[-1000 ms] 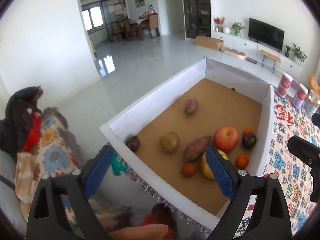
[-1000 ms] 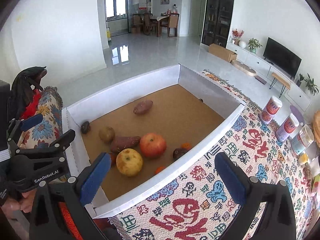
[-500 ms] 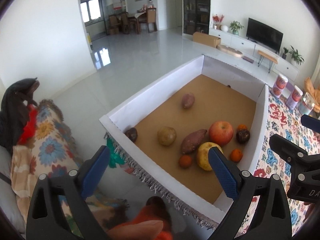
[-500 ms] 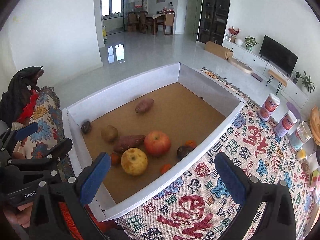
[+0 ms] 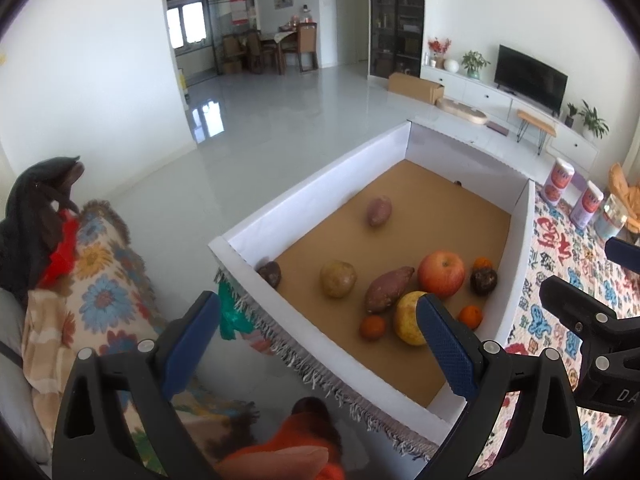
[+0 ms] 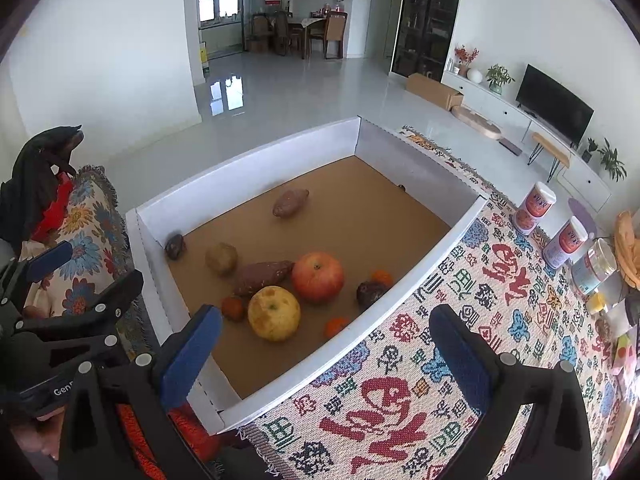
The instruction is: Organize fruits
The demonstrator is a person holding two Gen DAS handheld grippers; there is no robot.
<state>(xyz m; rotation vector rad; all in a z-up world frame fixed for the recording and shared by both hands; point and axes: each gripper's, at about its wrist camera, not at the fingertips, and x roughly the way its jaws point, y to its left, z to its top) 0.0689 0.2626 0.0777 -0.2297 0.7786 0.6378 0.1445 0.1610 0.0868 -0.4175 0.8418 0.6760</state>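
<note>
A white-walled box (image 5: 316, 196) (image 6: 248, 160) with a brown floor holds loose produce: a red apple (image 5: 441, 274) (image 6: 317, 276), a yellow citrus (image 5: 408, 319) (image 6: 273, 313), two sweet potatoes (image 5: 387, 289) (image 6: 262, 273), a potato (image 5: 338, 279) (image 6: 221, 258), small oranges (image 5: 372, 327) (image 6: 335, 327) and dark fruits (image 5: 484, 281) (image 6: 370, 292). My left gripper (image 5: 318, 344) is open and empty, above the box's near left corner. My right gripper (image 6: 325, 354) is open and empty, above the box's near wall.
A patterned cloth (image 6: 460, 340) covers the table right of the box, with cans (image 6: 535, 208) and jars (image 6: 596, 266) at its far right. A flowered blanket (image 5: 88, 280) and dark toy (image 5: 36, 216) lie left. Open floor lies beyond.
Both grippers have pulled back and risen slightly, so the box looks a little farther. The fruit has not moved.
</note>
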